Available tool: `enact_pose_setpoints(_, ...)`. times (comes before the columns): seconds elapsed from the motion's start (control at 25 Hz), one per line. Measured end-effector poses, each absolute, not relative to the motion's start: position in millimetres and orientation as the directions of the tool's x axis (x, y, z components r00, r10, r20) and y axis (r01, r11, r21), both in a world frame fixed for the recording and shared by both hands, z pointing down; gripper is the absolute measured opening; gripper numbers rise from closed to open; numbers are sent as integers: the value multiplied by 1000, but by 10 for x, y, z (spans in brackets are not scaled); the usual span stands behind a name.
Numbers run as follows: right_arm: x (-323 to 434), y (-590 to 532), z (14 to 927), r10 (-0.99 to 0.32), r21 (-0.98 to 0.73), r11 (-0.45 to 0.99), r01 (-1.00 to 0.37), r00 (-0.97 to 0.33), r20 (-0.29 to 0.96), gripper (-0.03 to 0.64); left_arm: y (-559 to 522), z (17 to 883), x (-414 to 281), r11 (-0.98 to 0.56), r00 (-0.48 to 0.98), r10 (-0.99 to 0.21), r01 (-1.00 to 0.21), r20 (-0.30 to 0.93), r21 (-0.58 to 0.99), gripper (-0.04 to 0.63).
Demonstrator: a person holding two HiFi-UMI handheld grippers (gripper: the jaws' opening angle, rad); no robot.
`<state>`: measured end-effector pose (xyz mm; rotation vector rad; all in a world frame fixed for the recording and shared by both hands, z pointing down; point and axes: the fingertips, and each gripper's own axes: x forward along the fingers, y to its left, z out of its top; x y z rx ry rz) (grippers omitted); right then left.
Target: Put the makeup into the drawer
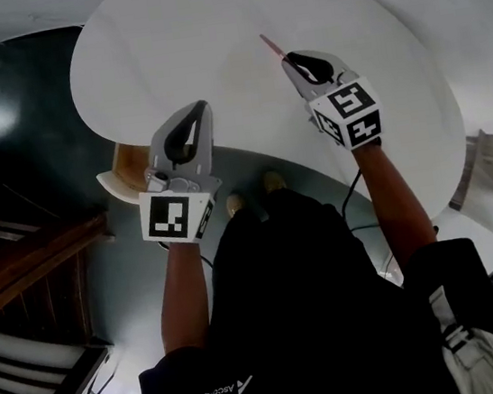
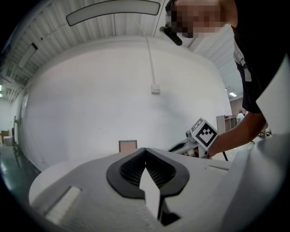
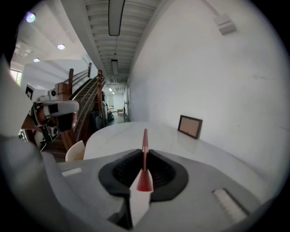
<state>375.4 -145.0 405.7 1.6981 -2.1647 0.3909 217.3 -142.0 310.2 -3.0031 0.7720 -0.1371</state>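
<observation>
Head view: white table (image 1: 207, 42), dark floor (image 1: 6, 107), wooden stairs (image 1: 19, 260)

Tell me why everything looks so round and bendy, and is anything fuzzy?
Head view: the wide lens bends the white table into a curve, and corners go dark. Left gripper view: the wall bulges like a ball. Right gripper view: the makeup pencil looks blurry at its near end, and the edges fade to black.

Open indoor hall: white table (image 1: 208, 51), wooden staircase (image 3: 86, 97), ribbed ceiling (image 3: 97, 27), strip light (image 3: 114, 16).
</observation>
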Motion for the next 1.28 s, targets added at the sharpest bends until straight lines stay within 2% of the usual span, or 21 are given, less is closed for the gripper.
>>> enact_pose_setpoints(0.36, 3054, -1274, 3318, -896, 13, 372, -928, -355, 267, 51, -1323, 2995, 1718, -826, 826, -562, -559, 37, -71, 9)
enact_pose_setpoints(0.56, 2528, -1223, 3109, -873, 15, 449, -894, -435, 222, 51, -1301, 2912, 1308, -795, 797, -603, -601, 4, -83, 9)
enact_pose_setpoints(0.84, 1739, -1210, 2888, -830, 60, 538, -841, -516, 212, 51, -1333, 2831, 613, -748, 751, -660, -659, -24, -77, 9)
enact_pose_setpoints(1.28, 299, -1276, 2927, -761, 94, 629, -771, -588, 274, 51, -1341, 2759, -791, -673, 677, -734, -736, -53, -77, 9)
